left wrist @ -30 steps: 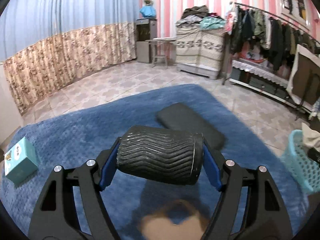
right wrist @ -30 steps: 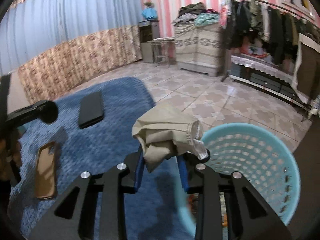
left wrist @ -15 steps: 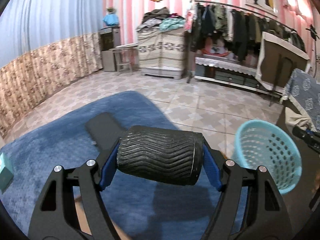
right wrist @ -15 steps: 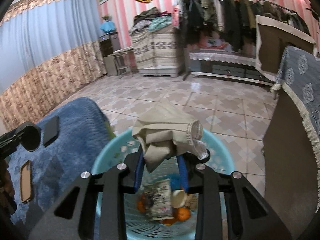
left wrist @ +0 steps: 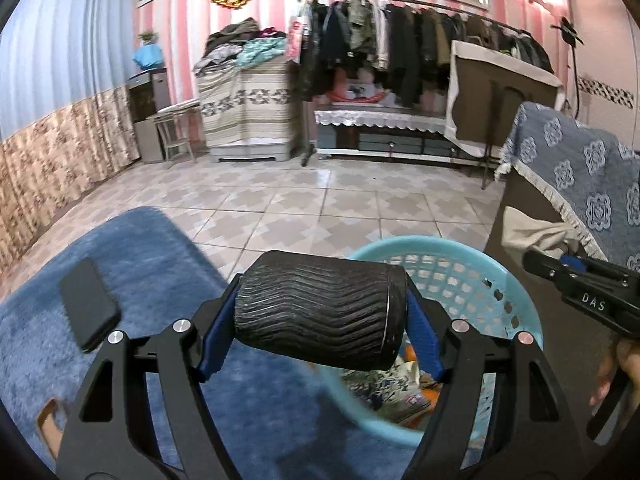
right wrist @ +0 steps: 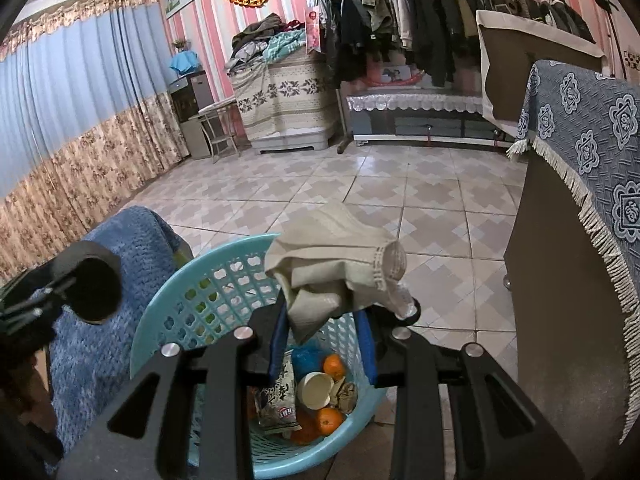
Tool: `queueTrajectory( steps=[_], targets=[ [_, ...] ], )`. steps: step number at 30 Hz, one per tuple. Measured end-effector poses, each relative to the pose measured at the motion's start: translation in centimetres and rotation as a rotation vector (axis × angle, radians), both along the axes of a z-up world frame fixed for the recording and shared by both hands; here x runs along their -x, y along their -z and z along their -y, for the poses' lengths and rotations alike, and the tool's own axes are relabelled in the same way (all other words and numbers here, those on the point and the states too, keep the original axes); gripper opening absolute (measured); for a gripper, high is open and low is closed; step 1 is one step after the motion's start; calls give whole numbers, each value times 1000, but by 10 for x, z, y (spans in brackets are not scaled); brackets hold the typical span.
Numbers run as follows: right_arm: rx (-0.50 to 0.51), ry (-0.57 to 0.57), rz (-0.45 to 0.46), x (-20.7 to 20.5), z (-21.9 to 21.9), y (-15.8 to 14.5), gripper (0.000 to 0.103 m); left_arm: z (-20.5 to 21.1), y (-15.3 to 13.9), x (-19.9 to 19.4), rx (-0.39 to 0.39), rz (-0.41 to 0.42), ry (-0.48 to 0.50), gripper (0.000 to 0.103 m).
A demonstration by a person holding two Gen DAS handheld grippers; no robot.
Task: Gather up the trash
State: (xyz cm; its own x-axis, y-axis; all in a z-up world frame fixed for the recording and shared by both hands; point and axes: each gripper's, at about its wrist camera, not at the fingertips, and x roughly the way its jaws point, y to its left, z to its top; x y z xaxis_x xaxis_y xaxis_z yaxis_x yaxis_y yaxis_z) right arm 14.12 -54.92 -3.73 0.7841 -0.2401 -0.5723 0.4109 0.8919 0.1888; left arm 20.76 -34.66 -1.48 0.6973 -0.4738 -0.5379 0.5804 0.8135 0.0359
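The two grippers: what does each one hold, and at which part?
The left gripper clamps a black ribbed cylinder by its two flat ends. The right gripper pinches a crumpled beige cloth at its lower folds.

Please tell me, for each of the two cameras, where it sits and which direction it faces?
Left wrist: sits on the left gripper, looking forward and down past its held black ribbed cylinder to the blue carpet; the right gripper and a hand show.
Right wrist: sits on the right gripper, looking down into the light blue plastic basket past its held beige crumpled cloth; the left gripper shows at the left.
Shared: basket, cloth, cylinder, carpet, clothes rack.
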Motion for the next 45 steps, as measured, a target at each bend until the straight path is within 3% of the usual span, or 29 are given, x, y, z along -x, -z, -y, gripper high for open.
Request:
queueTrajectory(
  steps=[7,12,15,27,30,38,42,45],
  targets=[
    [-19,5,-5,-3,1,4,30,39,15,-8,-55,-15,54,73],
    [-38,9,-8,-4,4,7,30,42,16,-10,-45,-10,32,89],
    [-31,1,-14,-6,2,8,30,39,11,-16,-46,-1,-2,91],
    [39,-50,-78,-39,-29,17,31,-39,-19,-24,14,29,-195,97],
    [53,-52,-95,-46,-37,20,37,-59,-24,-19,28,26,-228,97],
    [67,-56,-103,-48,-49,16,84,-106,-32,3,51,26,-306,98],
    [91,-53,-93,-43,-53,10,95,-125,-36,20,37,49,-334,98],
    [107,-54,-78,-38,-58,4,96,-143,-39,33,44,45,-349,98]
  ],
)
